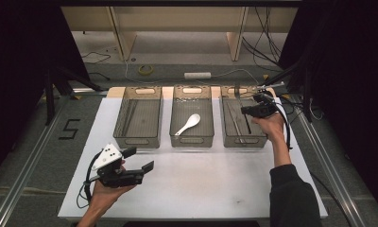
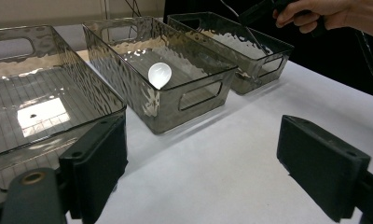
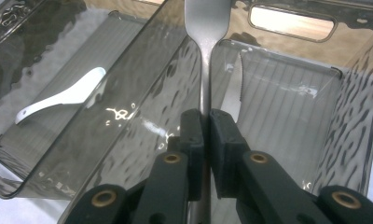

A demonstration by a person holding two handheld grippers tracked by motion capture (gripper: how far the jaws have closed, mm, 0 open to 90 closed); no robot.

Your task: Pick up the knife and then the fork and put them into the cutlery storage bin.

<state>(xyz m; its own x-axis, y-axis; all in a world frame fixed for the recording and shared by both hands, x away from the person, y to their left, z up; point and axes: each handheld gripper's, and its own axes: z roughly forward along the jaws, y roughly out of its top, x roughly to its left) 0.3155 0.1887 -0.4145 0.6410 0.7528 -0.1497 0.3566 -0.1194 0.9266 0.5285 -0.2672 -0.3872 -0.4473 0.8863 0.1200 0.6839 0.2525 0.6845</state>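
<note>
My right gripper (image 3: 207,116) is shut on the thin neck of a metal utensil (image 3: 204,56), whose wide flat end points away from me. In the high view this gripper (image 1: 247,111) hangs over the right grey bin (image 1: 244,141). A serrated knife (image 3: 231,88) lies on that bin's floor. A white spoon (image 1: 188,124) rests in the middle bin (image 1: 192,141) and appears again in the left gripper view (image 2: 159,74). My left gripper (image 1: 139,159) is open near the table's front left, with nothing between its fingers (image 2: 96,163).
Three see-through grey bins stand in a row at the back of the white table top (image 1: 201,184); the left bin (image 1: 137,139) has nothing in it. Cables and a tape roll (image 1: 146,70) lie on the floor beyond.
</note>
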